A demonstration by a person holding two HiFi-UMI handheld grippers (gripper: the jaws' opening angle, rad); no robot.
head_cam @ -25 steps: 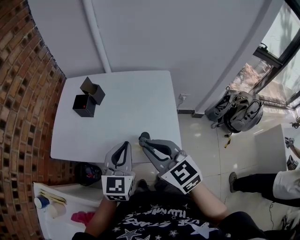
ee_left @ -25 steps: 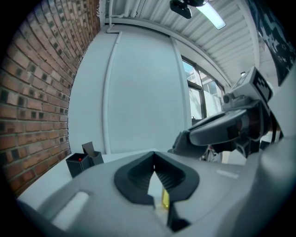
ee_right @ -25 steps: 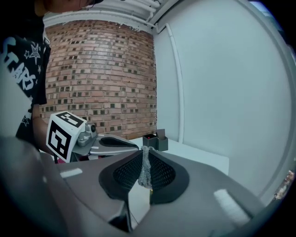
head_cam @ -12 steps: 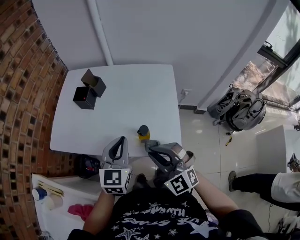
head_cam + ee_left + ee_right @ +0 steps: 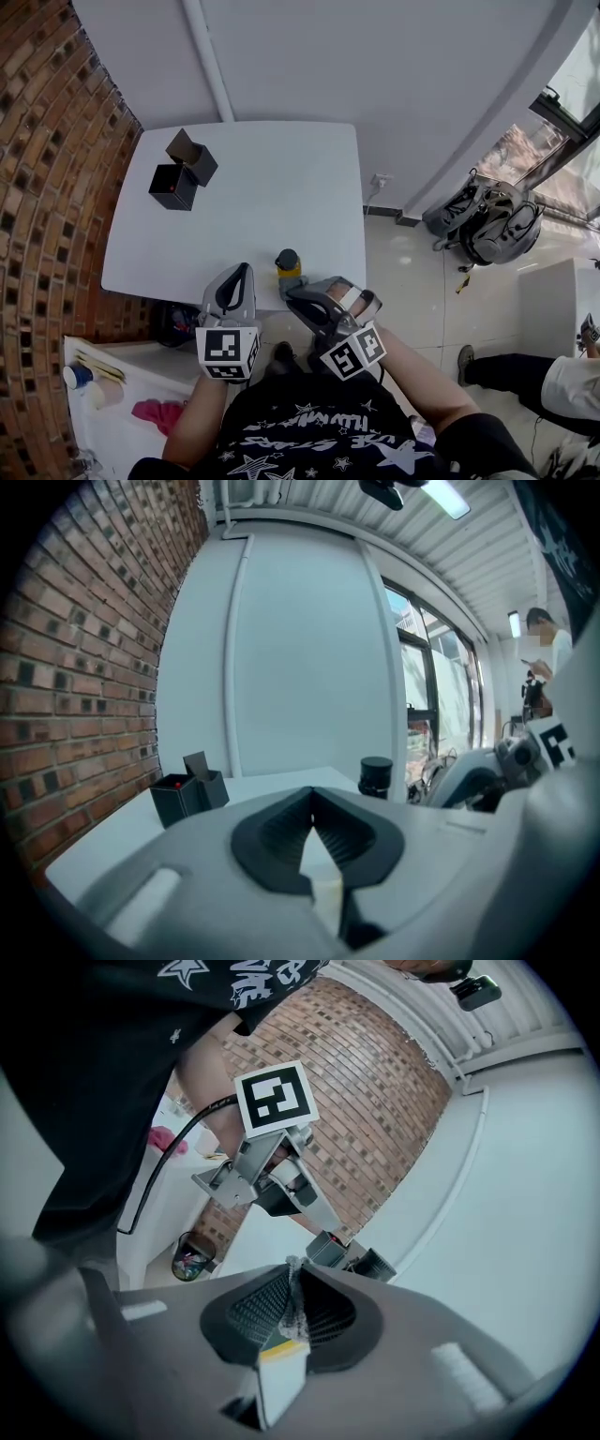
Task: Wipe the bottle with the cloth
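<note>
A small bottle [image 5: 287, 264] with a dark cap and a yellow body stands upright near the front edge of the white table [image 5: 262, 187]. Its cap [image 5: 376, 775] also shows in the left gripper view. My right gripper [image 5: 287, 285] is just in front of the bottle, at the table's edge. In the right gripper view, the right gripper [image 5: 292, 1266] is shut on a thin grey cloth [image 5: 292, 1312] pinched between the jaws. My left gripper [image 5: 246, 270] is to the left of the bottle. In its own view, the left gripper [image 5: 312, 792] is shut with nothing in it.
Two black boxes [image 5: 180, 173] sit at the table's far left, by the brick wall [image 5: 47, 187]. A bin [image 5: 174, 323] stands under the table's left side, with a white cabinet [image 5: 122, 412] nearer me. A backpack [image 5: 487, 225] lies on the floor to the right, and a person [image 5: 553, 375] is farther right.
My right gripper has drawn back toward my body, off the bottle, which now stands uncovered. The left gripper has barely moved.
</note>
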